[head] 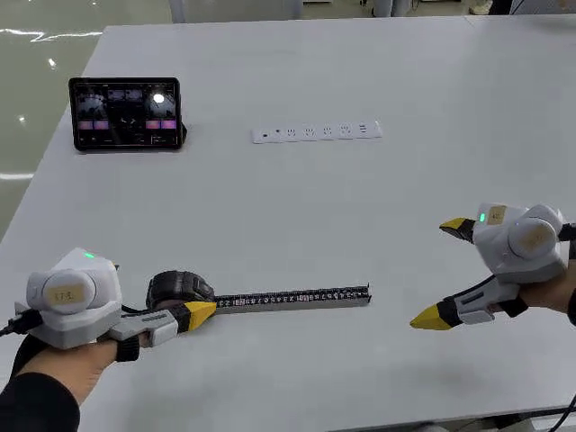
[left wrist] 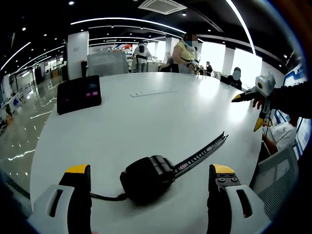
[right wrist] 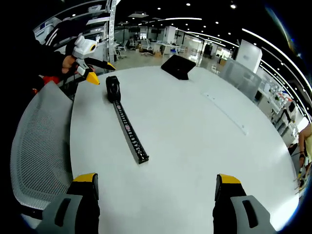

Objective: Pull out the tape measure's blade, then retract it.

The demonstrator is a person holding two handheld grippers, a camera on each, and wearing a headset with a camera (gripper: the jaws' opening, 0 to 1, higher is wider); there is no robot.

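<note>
Left tool [left wrist: 149,169]: jaws wide, straddling tape measure case [left wrist: 147,178], gripping nothing. Blade [head: 292,298] lies extended along counter [head: 378,189]. Right tool [head: 443,271] open, empty, well apart from blade tip. Risk: case unclamped, so retracting blade likely whips, case skids.

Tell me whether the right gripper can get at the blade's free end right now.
Probably yes: the right gripper is open, and only bare table lies between it and the blade's free end.
</note>
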